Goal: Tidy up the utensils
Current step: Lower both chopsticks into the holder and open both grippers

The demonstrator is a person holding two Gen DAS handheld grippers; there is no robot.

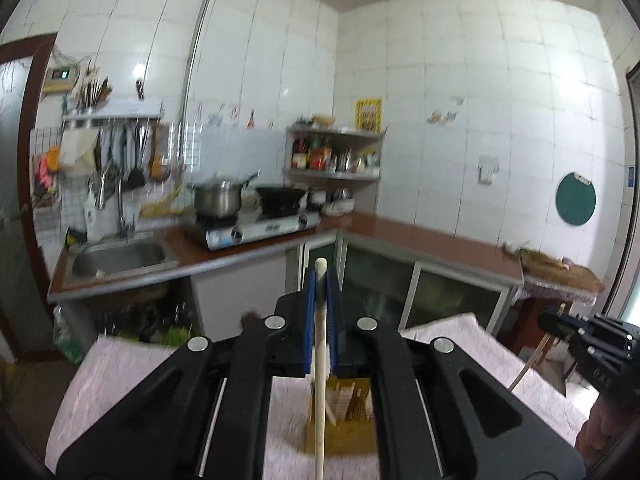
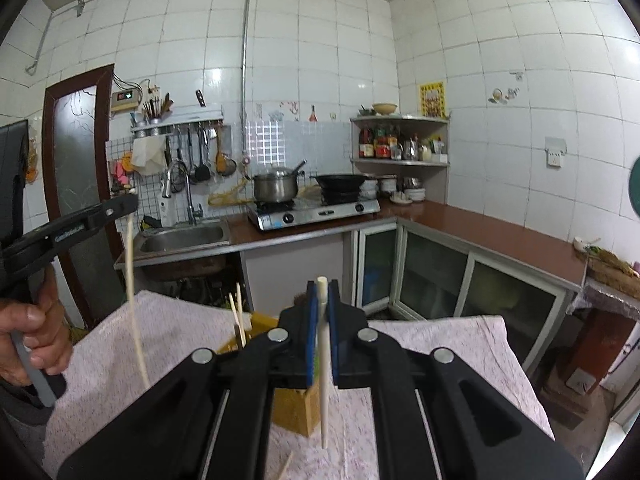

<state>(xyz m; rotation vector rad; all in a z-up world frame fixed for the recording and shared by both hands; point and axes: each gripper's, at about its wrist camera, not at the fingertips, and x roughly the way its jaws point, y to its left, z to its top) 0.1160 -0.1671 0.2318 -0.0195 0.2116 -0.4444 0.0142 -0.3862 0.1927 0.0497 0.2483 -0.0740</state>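
Closest to the left wrist lens, we find the left hand-held gripper (image 1: 320,292) pinching a pale chopstick (image 1: 320,360) near its top end, so the stick hangs roughly upright above the wooden holder (image 1: 340,416) on the pink-clothed tabletop (image 1: 120,380). We judge that this posture suits lowering it tip-first. At the right edge, the right hand-held gripper (image 1: 560,322) carries its own chopstick (image 1: 528,368).

From the right wrist view, we record the right jaws clamped on a white chopstick (image 2: 325,380), likewise hanging above the tabletop beside the holder. Two sticks (image 2: 239,312) already stand in the holder. A hand (image 2: 36,340) grips the left tool.
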